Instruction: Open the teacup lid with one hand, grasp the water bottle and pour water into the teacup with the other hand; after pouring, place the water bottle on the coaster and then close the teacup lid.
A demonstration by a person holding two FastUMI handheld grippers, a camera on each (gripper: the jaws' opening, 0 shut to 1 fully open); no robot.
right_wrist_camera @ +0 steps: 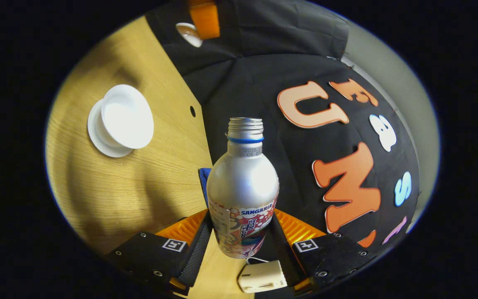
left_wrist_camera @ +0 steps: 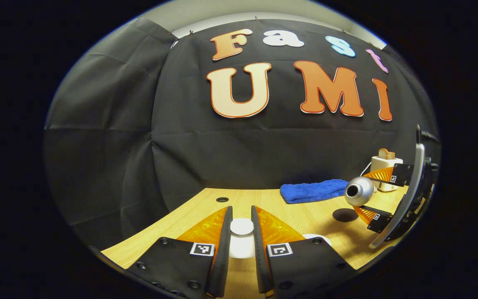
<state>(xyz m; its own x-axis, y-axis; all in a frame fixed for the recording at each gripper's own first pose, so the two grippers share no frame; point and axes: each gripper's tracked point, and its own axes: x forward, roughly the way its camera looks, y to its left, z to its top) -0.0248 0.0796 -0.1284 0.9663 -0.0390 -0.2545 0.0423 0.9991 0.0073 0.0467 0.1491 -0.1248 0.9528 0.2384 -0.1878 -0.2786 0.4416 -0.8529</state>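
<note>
Pouring step in hand. Your left gripper (left_wrist_camera: 242, 238) clamps lid (left_wrist_camera: 241, 227); right gripper (right_wrist_camera: 243, 243) clamps tilted bottle (right_wrist_camera: 243, 191). Next: bring bottle mouth over open cup (right_wrist_camera: 126, 117).

From the right gripper view I see my right gripper (right_wrist_camera: 239, 245) clamped on the lower body of a silver water bottle (right_wrist_camera: 242, 187), both fingers pressing its labelled sides, its uncapped threaded neck with a blue ring pointing away from the camera. The whole view is rolled, so the wooden table (right_wrist_camera: 110, 182) runs up the left side, and on it sits the open white teacup (right_wrist_camera: 126, 117) on its white saucer (right_wrist_camera: 98, 137), well apart from the bottle. A corner of blue cloth (right_wrist_camera: 203, 176) peeks out just behind the bottle's left shoulder, a small white boxy object (right_wrist_camera: 262, 277) lies low between my fingers, and the other gripper's finger (right_wrist_camera: 204, 18) shows at the top edge beside a white lid (right_wrist_camera: 189, 33).
</note>
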